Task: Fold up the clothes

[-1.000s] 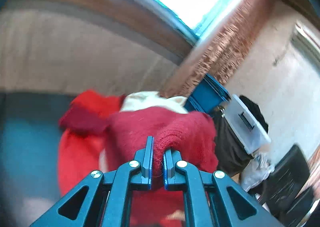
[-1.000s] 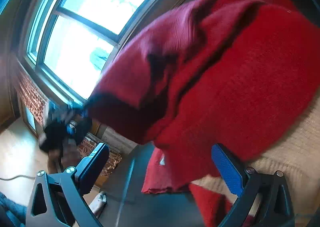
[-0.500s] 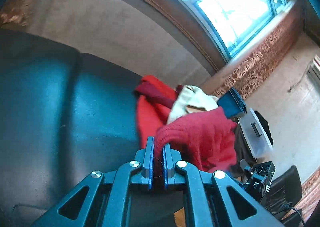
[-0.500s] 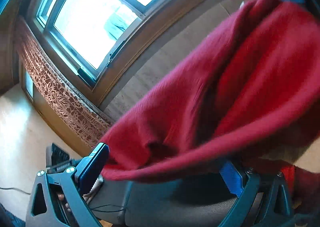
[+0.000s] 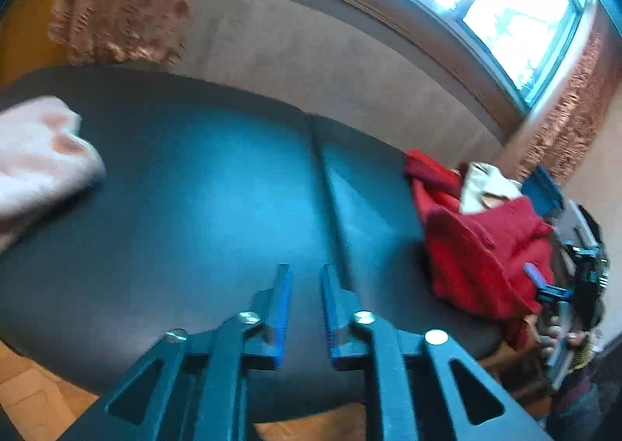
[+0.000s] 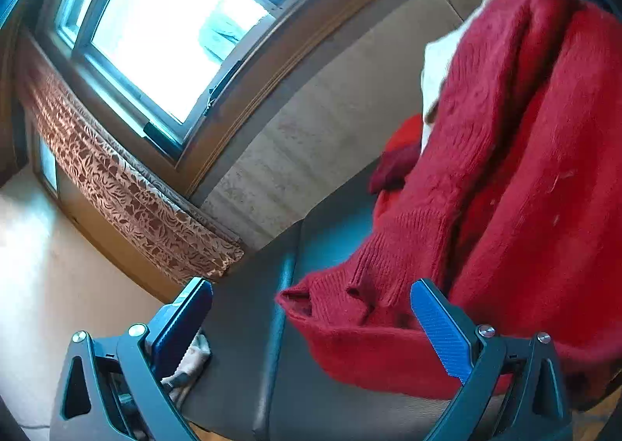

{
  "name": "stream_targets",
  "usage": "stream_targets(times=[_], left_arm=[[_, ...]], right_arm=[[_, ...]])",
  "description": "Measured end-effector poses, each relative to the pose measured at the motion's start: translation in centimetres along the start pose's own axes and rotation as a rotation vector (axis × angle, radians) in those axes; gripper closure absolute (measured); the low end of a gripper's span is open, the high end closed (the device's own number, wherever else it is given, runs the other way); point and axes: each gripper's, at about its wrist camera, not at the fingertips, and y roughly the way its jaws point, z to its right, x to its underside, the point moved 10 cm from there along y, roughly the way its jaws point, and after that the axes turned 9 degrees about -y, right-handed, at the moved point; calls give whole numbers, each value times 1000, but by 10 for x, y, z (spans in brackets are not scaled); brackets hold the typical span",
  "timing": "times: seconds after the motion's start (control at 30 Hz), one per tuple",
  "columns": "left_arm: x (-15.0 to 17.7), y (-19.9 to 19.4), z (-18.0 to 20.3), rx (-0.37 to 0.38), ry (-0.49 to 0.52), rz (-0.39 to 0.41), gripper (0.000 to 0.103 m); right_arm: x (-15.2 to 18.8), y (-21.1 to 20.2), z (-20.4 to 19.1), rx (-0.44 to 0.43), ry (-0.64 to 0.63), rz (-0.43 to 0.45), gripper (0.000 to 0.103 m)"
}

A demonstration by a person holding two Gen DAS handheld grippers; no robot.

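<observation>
My left tool (image 5: 304, 278) opening, nothing between pads, over dark couch (image 5: 194, 208). Red sweater (image 5: 486, 258) off to its right. My right tool (image 6: 311, 305) spread wide, sweater cuff (image 6: 350, 297) lying loose between pads.

Clothes pile (image 5: 478, 246) lies at the sofa's (image 5: 202, 208) right end; folded garment (image 5: 35, 161) far left.

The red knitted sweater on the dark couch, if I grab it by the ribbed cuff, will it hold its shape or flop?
The red sweater would probably flop: it already drapes in soft folds, its cuff sagging onto the couch. The fuzzy knit likely grips pads well rather than slipping. Its thick bulk suggests some weight, so it may stretch when lifted.
</observation>
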Motion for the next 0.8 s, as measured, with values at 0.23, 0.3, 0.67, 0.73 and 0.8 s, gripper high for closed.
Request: stream_targets(times=[0.23, 0.3, 0.67, 0.73, 0.8], left_arm=[[13, 71, 86, 233, -68, -174, 63], [11, 92, 107, 248, -75, -207, 60], [-3, 183, 163, 238, -178, -291, 57], [-1, 193, 161, 219, -183, -297, 57], [0, 200, 158, 216, -200, -301, 57]], right_arm=[[30, 3, 7, 45, -16, -65, 0], [27, -1, 12, 49, -21, -47, 0], [-58, -10, 41, 82, -131, 197, 0], [-60, 1, 58, 150, -112, 167, 0], [-58, 7, 74, 190, -59, 147, 0]])
